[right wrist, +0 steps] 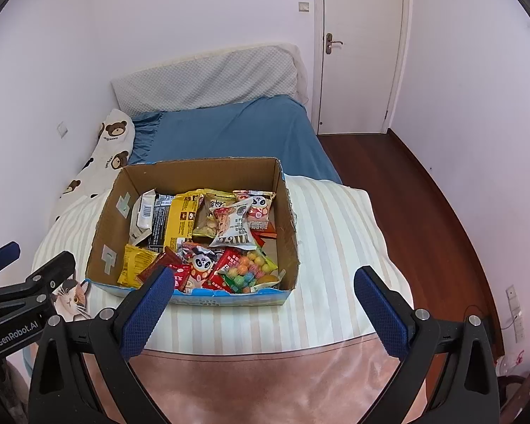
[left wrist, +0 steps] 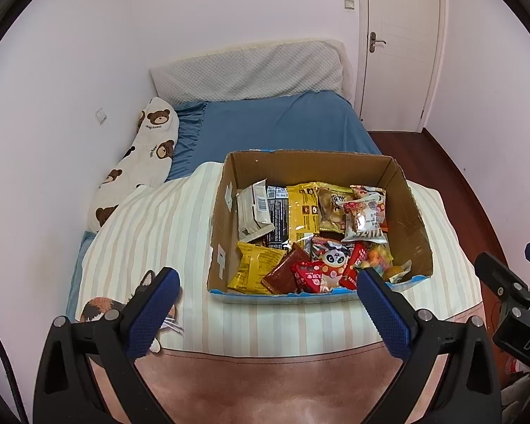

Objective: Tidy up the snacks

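Left gripper (left wrist: 268,304): two black plastic fingers (left wrist: 88,364), each a wide triangular frame with an open cut-out. Each finger carries a blue pad (left wrist: 152,314) with a fine cross-hatched grip texture on its inner face. Round silver screw heads (left wrist: 112,314) sit at the finger joints, two on each side. A black cable (left wrist: 7,371) runs along the lower left edge of the left wrist view.

Right gripper (right wrist: 261,304): identical build, with black triangular fingers (right wrist: 452,360), blue textured pads (right wrist: 381,314) and silver screw heads (right wrist: 423,314). White lettering "GenRobot.AI" (right wrist: 17,334) marks the black body of the left gripper, as seen from the right wrist camera.
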A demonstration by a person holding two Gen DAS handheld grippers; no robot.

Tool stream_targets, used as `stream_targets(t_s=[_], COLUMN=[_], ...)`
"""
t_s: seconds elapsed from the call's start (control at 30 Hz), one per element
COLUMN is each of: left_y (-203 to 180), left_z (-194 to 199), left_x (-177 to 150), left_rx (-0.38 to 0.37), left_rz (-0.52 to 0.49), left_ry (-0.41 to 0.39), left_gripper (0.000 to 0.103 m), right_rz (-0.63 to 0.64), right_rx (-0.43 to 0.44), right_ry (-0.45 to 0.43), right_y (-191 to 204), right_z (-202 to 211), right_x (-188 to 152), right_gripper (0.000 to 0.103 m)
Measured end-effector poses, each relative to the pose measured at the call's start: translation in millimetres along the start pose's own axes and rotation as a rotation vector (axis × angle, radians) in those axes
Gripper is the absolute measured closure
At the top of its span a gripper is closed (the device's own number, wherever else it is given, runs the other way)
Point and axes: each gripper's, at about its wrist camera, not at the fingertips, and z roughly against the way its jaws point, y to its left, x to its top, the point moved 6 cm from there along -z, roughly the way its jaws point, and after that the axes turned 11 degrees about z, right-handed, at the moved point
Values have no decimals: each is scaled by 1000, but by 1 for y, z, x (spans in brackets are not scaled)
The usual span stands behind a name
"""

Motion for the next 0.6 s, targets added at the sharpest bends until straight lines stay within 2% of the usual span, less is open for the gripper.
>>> stream_targets(t_s=[0.6], left_y=[1], left_z=[0], left_x=[-7], left_rx=[0], left_rz=[-3], left_ry=[4], left_gripper=[0], right_rz=[7], right_rx=[16], right_ry=[14], right_y=[5], right_z=[2], right_x=[-9], right_gripper=[0])
